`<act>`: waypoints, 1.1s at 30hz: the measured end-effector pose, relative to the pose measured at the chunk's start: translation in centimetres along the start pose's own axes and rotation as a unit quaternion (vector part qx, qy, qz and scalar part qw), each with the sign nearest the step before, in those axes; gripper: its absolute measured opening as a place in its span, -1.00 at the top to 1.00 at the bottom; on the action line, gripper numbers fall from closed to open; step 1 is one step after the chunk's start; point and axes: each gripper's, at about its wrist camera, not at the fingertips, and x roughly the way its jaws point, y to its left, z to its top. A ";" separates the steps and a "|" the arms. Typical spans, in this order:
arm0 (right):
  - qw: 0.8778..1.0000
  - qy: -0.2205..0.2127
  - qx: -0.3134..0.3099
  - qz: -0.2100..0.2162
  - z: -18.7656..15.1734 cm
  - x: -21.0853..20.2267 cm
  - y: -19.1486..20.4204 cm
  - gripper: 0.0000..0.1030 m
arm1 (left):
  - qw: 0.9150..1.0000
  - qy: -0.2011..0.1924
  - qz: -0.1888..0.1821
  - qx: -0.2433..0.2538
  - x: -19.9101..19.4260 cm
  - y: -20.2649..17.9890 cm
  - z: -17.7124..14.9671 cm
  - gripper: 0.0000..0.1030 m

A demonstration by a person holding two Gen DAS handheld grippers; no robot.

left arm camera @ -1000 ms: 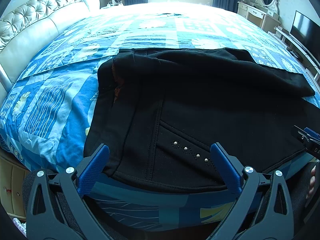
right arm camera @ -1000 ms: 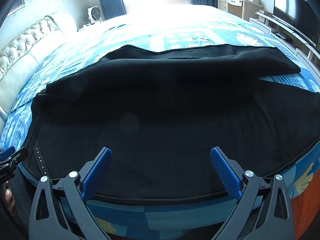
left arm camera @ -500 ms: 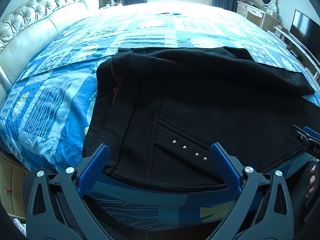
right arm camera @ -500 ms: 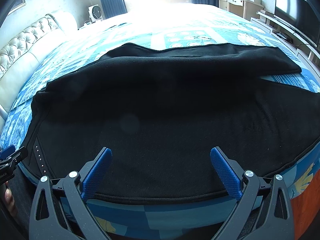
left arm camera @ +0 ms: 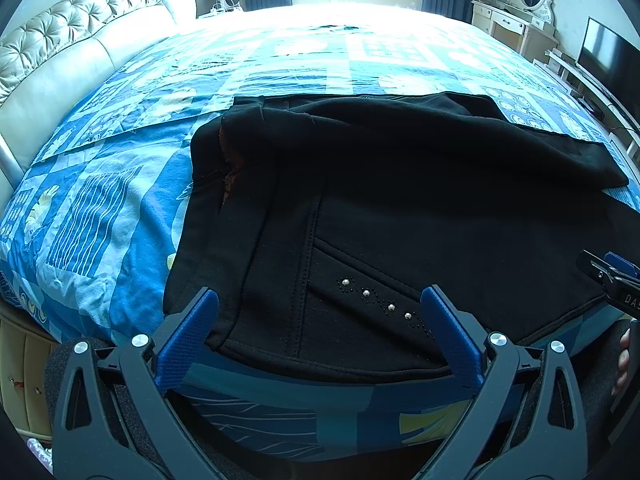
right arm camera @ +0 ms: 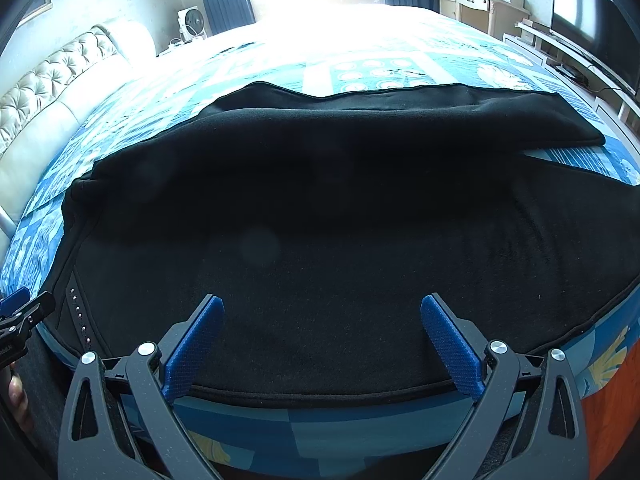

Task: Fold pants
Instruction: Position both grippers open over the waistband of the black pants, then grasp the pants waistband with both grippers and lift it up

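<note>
Pants: 1 black pair on bed; 2 tongs, left, right, both spread, empty.

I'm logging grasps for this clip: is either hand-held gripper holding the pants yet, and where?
Nothing is held. The left hand-held gripper and right hand-held gripper both stand open at the near edge of the black pants.

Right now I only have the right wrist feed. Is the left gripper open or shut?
Observer: Open. The left gripper has its fingers wide apart, framing the near edge of the pants around the studded pocket.
Operator: Waistband lying flat?
Observer: Not quite. Toward its far end a strip of brown lining shows along the waistband.
</note>
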 end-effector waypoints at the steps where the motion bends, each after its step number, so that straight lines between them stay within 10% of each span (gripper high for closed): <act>1: 1.000 0.000 0.000 0.000 0.0 0.0 0.0 -0.91 | 1.000 0.000 0.000 0.000 0.0 0.0 0.0 -0.96; 11: 0.998 0.007 -0.010 0.061 1.0 -0.4 0.1 -0.91 | 0.998 0.013 -0.058 0.012 -0.3 0.3 1.1 -0.96; 17: 0.989 -0.033 -0.036 0.140 5.0 -2.2 -0.2 -0.91 | 0.993 0.000 -0.119 -0.020 -0.3 7.0 5.6 -0.96; 25: 0.987 -0.040 -0.051 0.147 11.8 0.8 1.0 -0.91 | 0.977 0.074 -0.180 -0.082 9.7 16.5 13.1 -0.96; 33: 0.978 -0.009 -0.138 0.155 17.2 5.0 3.6 -0.91 | 0.952 0.133 -0.253 -0.108 18.7 16.6 17.9 -0.96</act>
